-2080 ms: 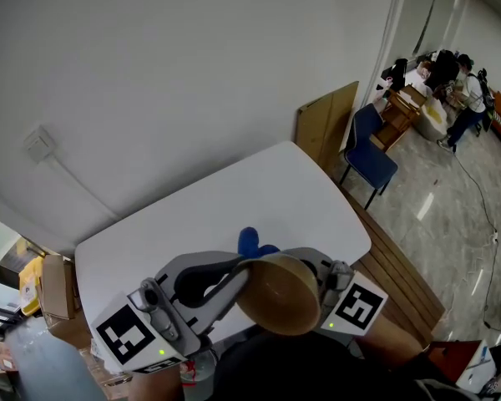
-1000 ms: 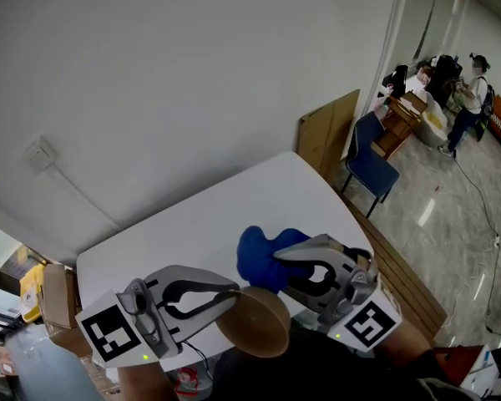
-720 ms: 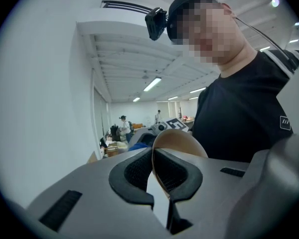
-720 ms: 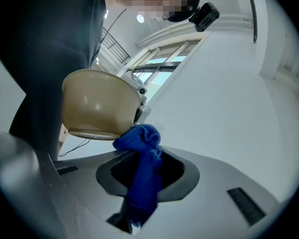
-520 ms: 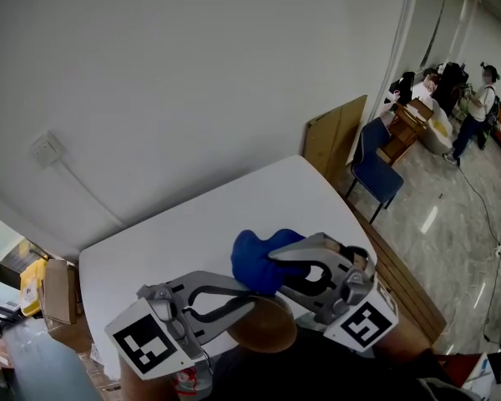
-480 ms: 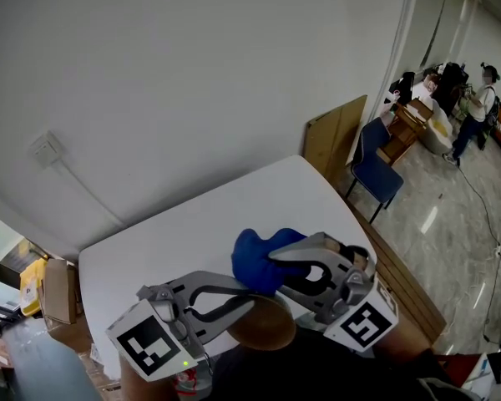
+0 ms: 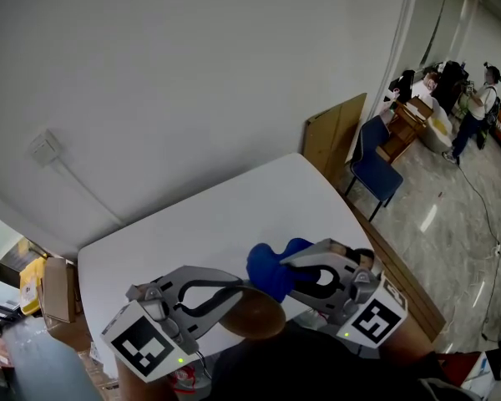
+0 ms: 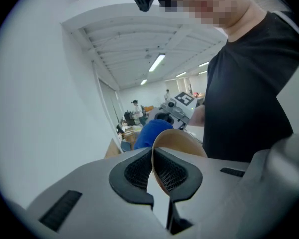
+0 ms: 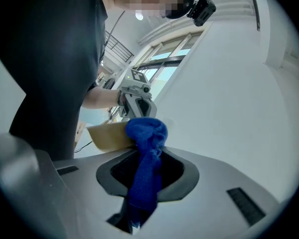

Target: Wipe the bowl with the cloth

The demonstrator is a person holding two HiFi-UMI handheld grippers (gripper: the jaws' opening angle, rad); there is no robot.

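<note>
A tan bowl (image 7: 252, 317) hangs in the air above the near edge of the white table (image 7: 192, 224). My left gripper (image 7: 234, 291) is shut on its rim (image 8: 162, 138); both pads pinch the thin wall. My right gripper (image 7: 290, 271) is shut on a bunched blue cloth (image 7: 271, 267). The cloth (image 9: 145, 156) bulges out past the jaws and rests against the bowl's edge (image 9: 108, 135). In the left gripper view the cloth (image 8: 148, 132) shows just behind the bowl, with the right gripper's marker cube (image 8: 183, 100) beyond it.
A blue chair (image 7: 372, 163) and a leaning cardboard sheet (image 7: 332, 135) stand past the table's right end. Cardboard boxes (image 7: 52, 289) sit at the table's left. People stand at a cluttered desk (image 7: 434, 111) far right. A white wall rises behind the table.
The bowl dropped from between the grippers toward my body, and the blue cloth came out from behind it. Over the last half second, cloth and right gripper moved down against the bowl's rim.
</note>
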